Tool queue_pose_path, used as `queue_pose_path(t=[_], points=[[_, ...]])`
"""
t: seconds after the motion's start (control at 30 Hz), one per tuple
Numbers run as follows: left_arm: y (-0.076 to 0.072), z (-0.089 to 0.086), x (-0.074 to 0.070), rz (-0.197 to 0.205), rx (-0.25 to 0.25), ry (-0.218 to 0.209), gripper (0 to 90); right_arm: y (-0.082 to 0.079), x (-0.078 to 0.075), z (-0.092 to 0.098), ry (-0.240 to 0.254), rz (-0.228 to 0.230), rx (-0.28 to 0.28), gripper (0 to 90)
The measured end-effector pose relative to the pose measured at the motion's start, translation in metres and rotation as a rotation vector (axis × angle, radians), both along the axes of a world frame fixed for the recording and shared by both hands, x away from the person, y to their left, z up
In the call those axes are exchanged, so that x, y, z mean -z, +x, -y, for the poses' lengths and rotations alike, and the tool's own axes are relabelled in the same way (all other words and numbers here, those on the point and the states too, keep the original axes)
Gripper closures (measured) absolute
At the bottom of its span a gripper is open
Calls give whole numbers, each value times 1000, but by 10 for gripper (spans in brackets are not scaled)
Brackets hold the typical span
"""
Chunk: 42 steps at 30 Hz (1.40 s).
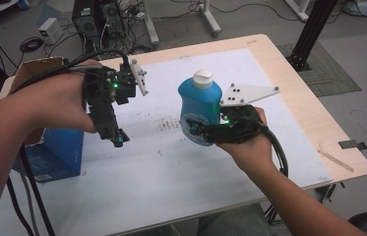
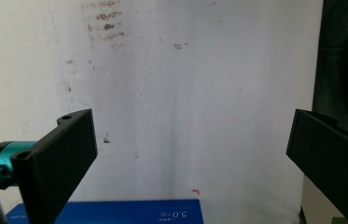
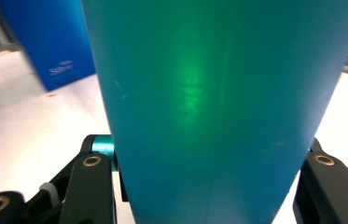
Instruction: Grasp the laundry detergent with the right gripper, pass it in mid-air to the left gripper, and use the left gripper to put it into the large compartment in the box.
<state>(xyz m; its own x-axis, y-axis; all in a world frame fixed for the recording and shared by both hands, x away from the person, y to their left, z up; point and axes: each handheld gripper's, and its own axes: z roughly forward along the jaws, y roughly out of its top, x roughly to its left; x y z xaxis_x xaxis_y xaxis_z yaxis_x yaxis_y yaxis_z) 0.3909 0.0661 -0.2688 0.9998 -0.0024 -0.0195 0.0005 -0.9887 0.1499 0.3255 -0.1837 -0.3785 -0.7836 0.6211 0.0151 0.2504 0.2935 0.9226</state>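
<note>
A blue plastic bottle [image 1: 199, 105] with a white cap is held upright above the white table sheet [image 1: 171, 162]. My right gripper [image 1: 197, 132] is shut on its lower body. In the right gripper view the bottle [image 3: 218, 102] stands wide between the two black jaws. My left gripper [image 1: 118, 138] hangs over the left part of the sheet, pointing down and toward the person. In the left gripper view its jaws stand wide apart with nothing between the fingers [image 2: 59, 158], above the bare sheet [image 2: 185, 93].
A blue box [image 1: 55, 152] stands at the table's left, under the left forearm, with an open cardboard box [image 1: 31, 71] behind it. The blue box's edge [image 2: 115, 212] lies just below the left jaws. Dark scuff marks [image 1: 168, 125] cross the sheet's middle.
</note>
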Motion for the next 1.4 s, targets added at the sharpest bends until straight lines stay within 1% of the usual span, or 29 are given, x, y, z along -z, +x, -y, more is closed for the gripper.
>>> queue_pose_path(t=[0.23,0.4,0.43,0.63,0.8,0.83,0.97,1.03,1.2,1.3,1.37,1.4], points=[[-7,8,-10,6,26,-20,17,-3,-5,-14,-3,-8,-144,449],[-11,13,-17,7,37,-32,17,-1,-9,-24,-2,-22,-249,452],[-11,15,-19,9,45,-28,17,-1,-10,-26,0,-20,-269,452],[-14,20,-25,10,59,-35,17,3,-14,-36,5,-23,-378,452],[-14,24,-28,3,59,-32,17,7,-14,-45,-8,-31,-436,452],[-15,25,-29,1,61,-28,17,7,-13,-46,-11,-39,-446,452],[-17,29,-28,-9,66,-22,17,11,-11,-53,-26,-44,-488,452],[-17,32,-28,-13,68,-19,17,12,-10,-57,-29,-57,-507,452],[-18,36,-26,-22,66,2,17,15,-10,-66,-31,-58,-541,452],[-20,39,-26,-13,67,16,17,16,-11,-71,-31,-58,-555,452],[-22,40,-26,-18,61,18,17,16,-12,-73,-29,-60,-564,452],[-22,41,-26,-20,62,27,17,16,-12,-74,-30,-57,-569,452]])
